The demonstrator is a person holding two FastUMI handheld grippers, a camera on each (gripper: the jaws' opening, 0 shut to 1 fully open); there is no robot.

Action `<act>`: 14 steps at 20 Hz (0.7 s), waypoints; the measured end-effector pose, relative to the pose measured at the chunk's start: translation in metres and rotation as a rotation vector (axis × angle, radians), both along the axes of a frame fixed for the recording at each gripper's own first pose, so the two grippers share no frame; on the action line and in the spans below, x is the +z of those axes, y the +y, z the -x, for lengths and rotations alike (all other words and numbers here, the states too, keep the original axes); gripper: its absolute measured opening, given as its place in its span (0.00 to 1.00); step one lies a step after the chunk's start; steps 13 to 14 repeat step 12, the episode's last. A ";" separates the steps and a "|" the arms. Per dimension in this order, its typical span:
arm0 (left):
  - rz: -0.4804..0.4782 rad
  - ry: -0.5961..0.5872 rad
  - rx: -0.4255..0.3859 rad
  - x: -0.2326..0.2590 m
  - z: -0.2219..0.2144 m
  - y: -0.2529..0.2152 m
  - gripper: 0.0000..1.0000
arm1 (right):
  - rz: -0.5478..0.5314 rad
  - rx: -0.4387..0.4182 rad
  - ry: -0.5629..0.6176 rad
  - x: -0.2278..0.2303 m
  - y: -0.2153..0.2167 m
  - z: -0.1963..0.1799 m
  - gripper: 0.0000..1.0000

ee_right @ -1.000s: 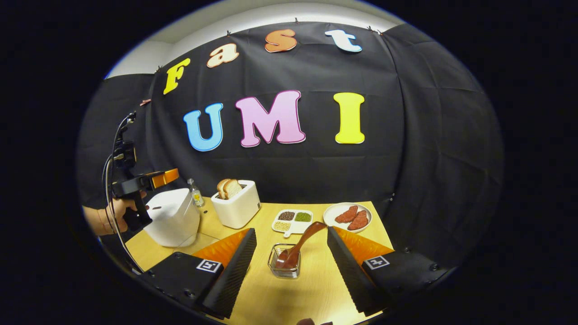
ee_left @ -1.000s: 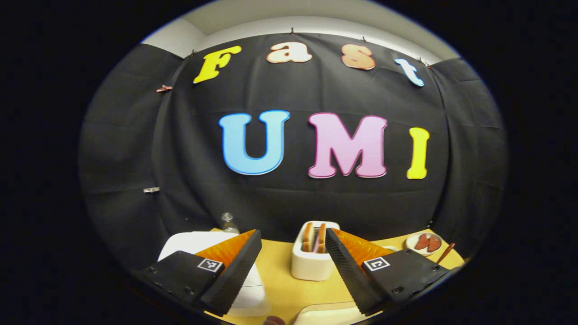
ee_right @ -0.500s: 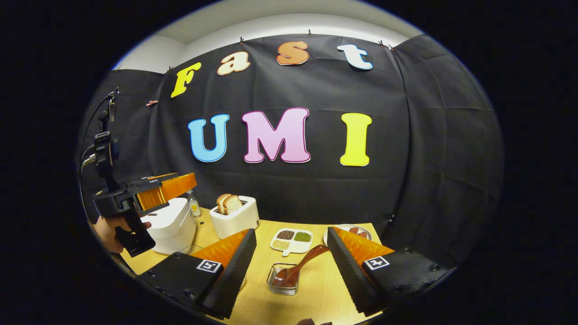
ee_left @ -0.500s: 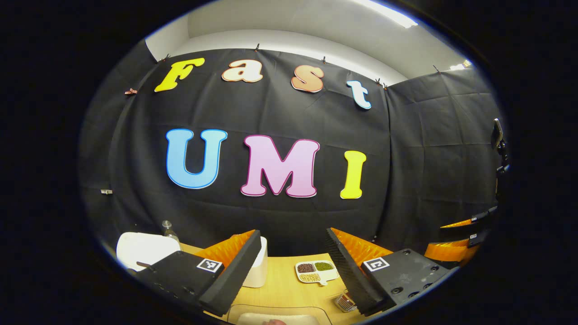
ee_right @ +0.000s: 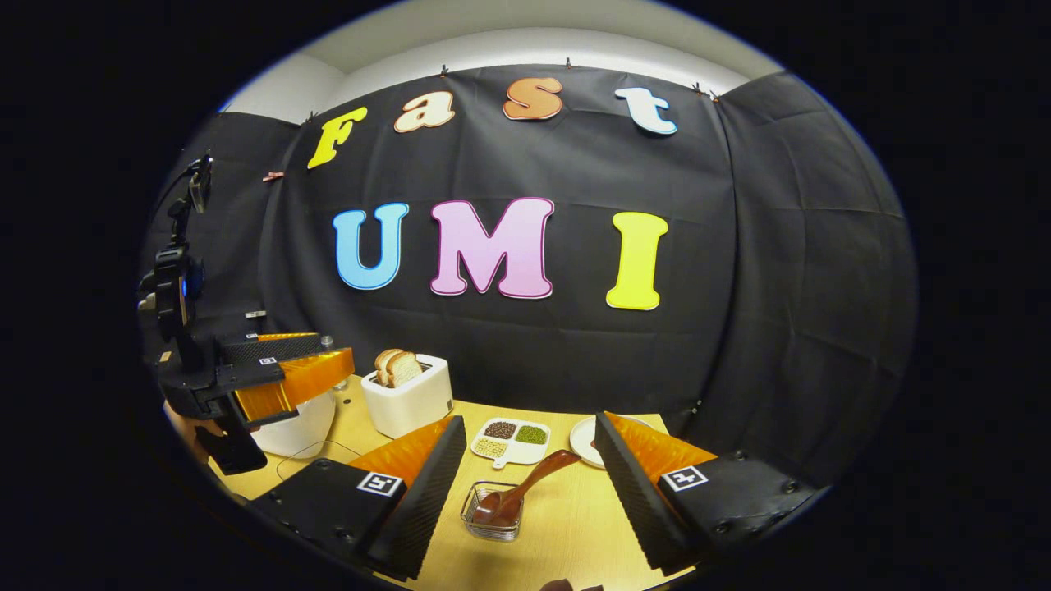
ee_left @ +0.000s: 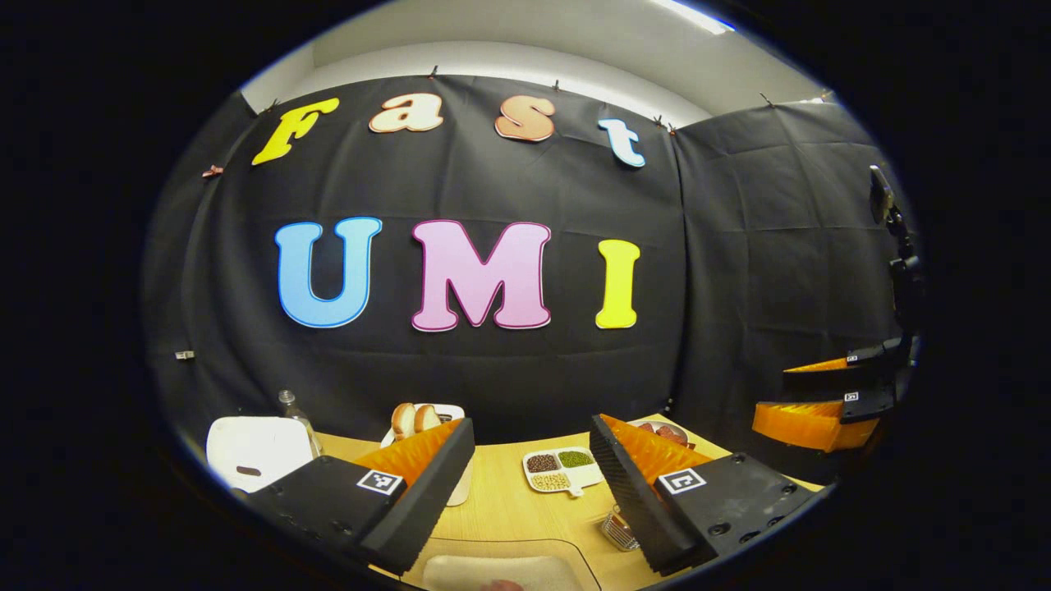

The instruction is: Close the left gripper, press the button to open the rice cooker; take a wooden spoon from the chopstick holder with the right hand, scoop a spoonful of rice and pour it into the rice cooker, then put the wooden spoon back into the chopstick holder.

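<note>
Wooden table (ee_right: 566,525) before black cloth wall (ee_right: 780,287).

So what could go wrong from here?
The left hand-held gripper is open and off the rice cooker, whose lid looks shut; a late press would leave nowhere to pour. The wooden spoon leans loosely in its small chopstick holder, so the open right hand-held gripper might tip it.

We see the white rice cooker (ee_left: 256,450) with its lid closed at the table's left end. The brown wooden spoon (ee_right: 517,491) leans tilted in the clear chopstick holder (ee_right: 491,513).
</note>
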State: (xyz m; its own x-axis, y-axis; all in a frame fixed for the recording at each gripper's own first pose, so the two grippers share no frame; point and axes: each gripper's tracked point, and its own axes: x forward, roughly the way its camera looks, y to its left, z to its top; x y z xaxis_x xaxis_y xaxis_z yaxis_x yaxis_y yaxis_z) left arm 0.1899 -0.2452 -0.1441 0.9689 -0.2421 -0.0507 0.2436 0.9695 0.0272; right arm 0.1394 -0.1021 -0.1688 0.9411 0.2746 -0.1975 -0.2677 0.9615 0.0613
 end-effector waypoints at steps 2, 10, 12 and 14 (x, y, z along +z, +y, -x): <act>0.002 0.006 -0.006 -0.003 0.001 -0.003 0.97 | 0.006 0.005 -0.003 0.000 0.002 0.000 0.98; 0.018 0.023 0.036 -0.011 0.001 0.010 0.97 | 0.032 0.037 -0.010 -0.002 0.013 0.001 1.00; 0.027 0.031 0.051 -0.013 0.002 0.015 0.97 | 0.032 0.049 -0.012 -0.002 0.016 0.001 1.00; 0.027 0.031 0.051 -0.013 0.002 0.015 0.97 | 0.032 0.049 -0.012 -0.002 0.016 0.001 1.00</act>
